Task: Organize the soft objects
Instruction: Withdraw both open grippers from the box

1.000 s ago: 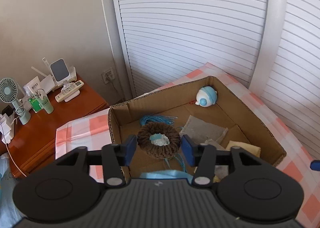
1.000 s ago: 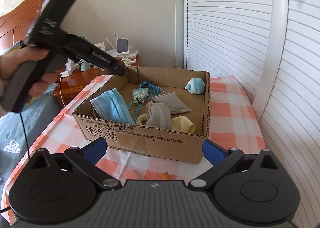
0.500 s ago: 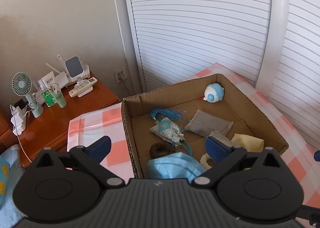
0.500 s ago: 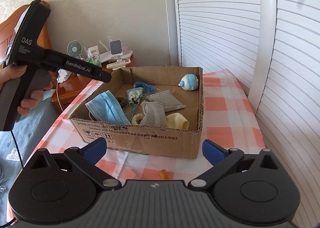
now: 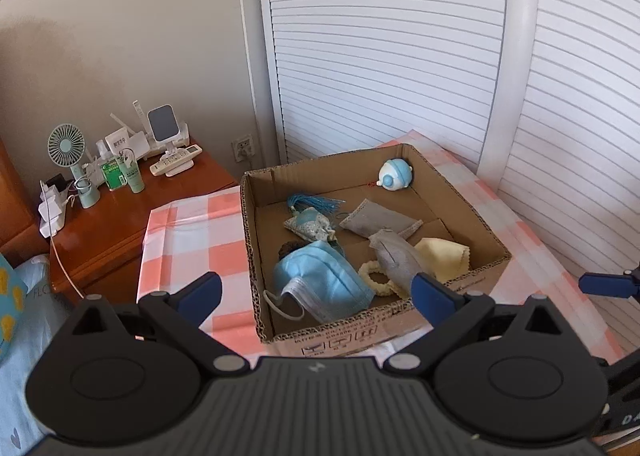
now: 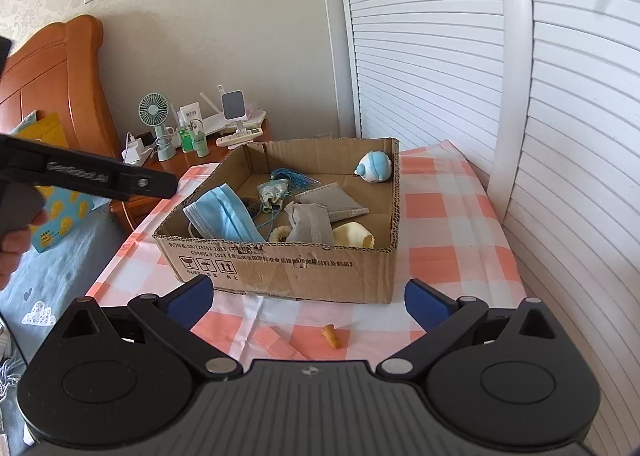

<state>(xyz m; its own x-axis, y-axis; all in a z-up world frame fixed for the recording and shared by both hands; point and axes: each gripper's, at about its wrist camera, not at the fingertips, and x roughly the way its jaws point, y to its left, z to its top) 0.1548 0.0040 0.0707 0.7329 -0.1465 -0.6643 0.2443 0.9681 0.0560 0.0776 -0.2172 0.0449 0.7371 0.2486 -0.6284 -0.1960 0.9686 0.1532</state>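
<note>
1. Your left gripper (image 5: pixel 316 294) stands wide open and empty, hanging above the near-left corner of the brown corrugated cardboard box (image 5: pixel 460 192); your right gripper (image 6: pixel 306 302) is likewise spread wide with nothing between its pads, low over the near edge of the pink-and-white checked worktop (image 6: pixel 440 216).
2. The soft things lie inside the box: a pale blue pleated face mask (image 5: pixel 324 280) at the near-left, leaning on the wall; a dark brown knitted ring (image 5: pixel 289 247), mostly hidden beneath the mask; a grey fabric pouch (image 5: pixel 394 258); a cream scrunchie (image 5: pixel 376 280); a yellow cloth (image 5: pixel 444 258).
3. Risk: the mask sits high on the box's near wall. A pad that brushes its white ear loop (image 5: pixel 280 306) could hook it and drag the mask out over the rim.
4. Risk: the box is light and unanchored. If you press a pad on its rim, it may slide across the slick checked cloth toward the worktop's edge.
5. Risk: a small orange scrap (image 6: pixel 332 336) lies on the worktop near its front edge; sweeping your right gripper across it could knock it to the floor.
</note>
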